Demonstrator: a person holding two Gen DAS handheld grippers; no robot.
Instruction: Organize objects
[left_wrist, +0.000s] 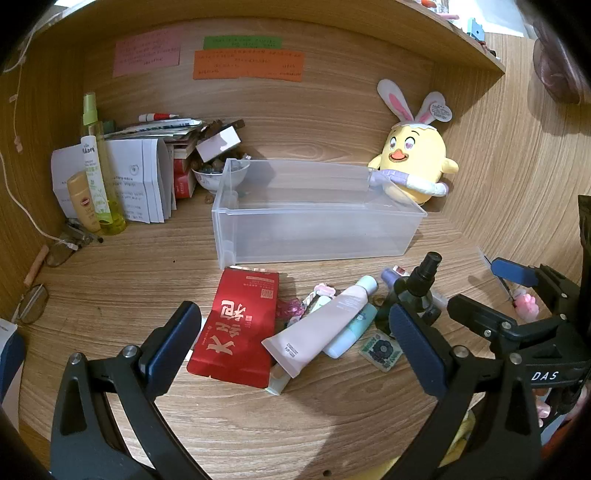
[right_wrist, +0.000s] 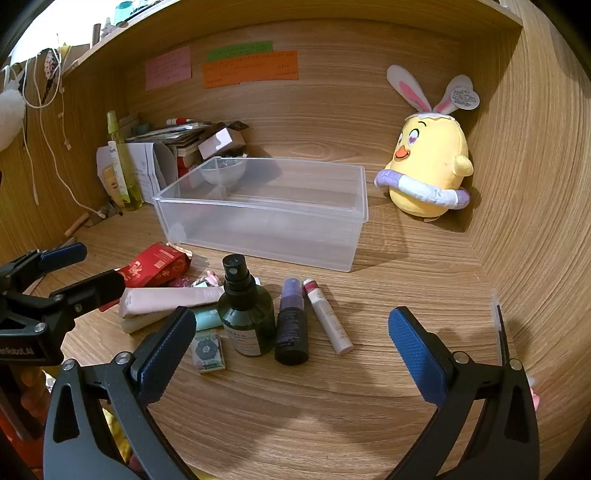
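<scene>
Wooden table (right_wrist: 332, 406): clear plastic bin (right_wrist: 266, 214) at frame centre, toiletries below it. Left hand-held gripper (left_wrist: 295, 343) and right hand-held gripper (right_wrist: 291, 343) both spread wide, holding nothing.

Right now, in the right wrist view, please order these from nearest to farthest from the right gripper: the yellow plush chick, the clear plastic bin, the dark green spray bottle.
From the right gripper:
1. Dark green spray bottle, standing just ahead, slightly left.
2. Clear plastic bin, behind the bottles, centre of the desk.
3. Yellow plush chick, far right, against the back corner.
</scene>
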